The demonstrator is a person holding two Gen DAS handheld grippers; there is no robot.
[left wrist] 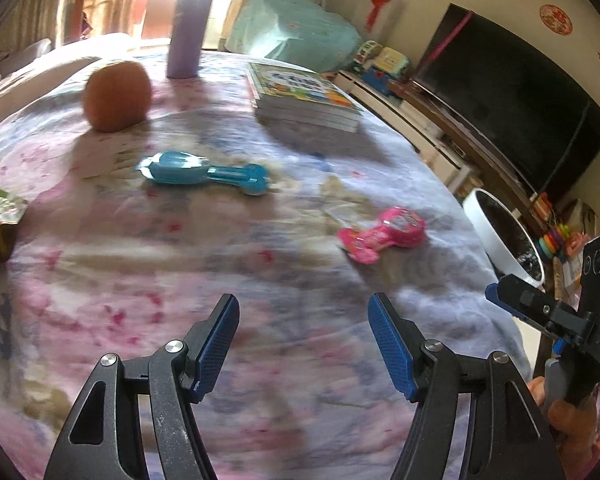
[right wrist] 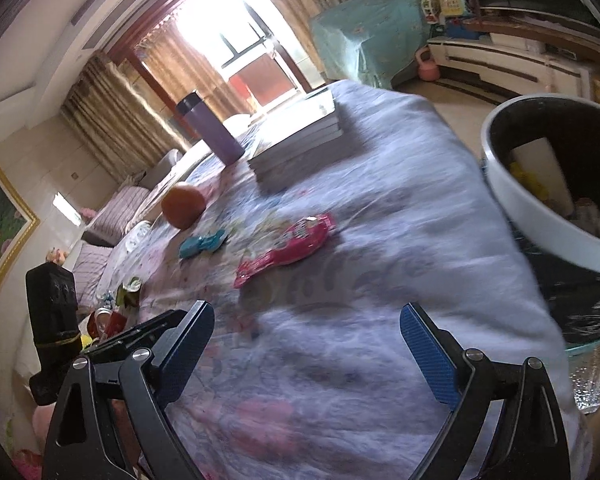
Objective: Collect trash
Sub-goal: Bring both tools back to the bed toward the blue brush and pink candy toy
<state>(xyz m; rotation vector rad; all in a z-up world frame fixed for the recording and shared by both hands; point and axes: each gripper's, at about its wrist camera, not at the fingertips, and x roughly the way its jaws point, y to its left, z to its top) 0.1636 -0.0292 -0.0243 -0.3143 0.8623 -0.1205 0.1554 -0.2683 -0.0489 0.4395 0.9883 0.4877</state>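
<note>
A pink wrapper (left wrist: 380,234) lies on the floral tablecloth (left wrist: 180,280), ahead and right of my open, empty left gripper (left wrist: 302,320). A blue wrapper (left wrist: 206,172) lies farther back, centre-left. A crumpled green and clear wrapper (left wrist: 0,204) sits at the left edge. The white-rimmed trash bin (left wrist: 504,236) stands off the table's right edge. In the right wrist view, my right gripper (right wrist: 306,330) is open and empty above the cloth; the pink wrapper (right wrist: 286,248) and blue wrapper (right wrist: 202,243) lie ahead, the bin (right wrist: 540,216) at right holds trash.
An orange (left wrist: 116,96), a purple flask (left wrist: 188,28) and a stack of books (left wrist: 304,96) stand at the back of the table. A TV (left wrist: 516,100) and toy shelf are to the right. More wrappers (right wrist: 120,300) lie near the table's left edge in the right wrist view.
</note>
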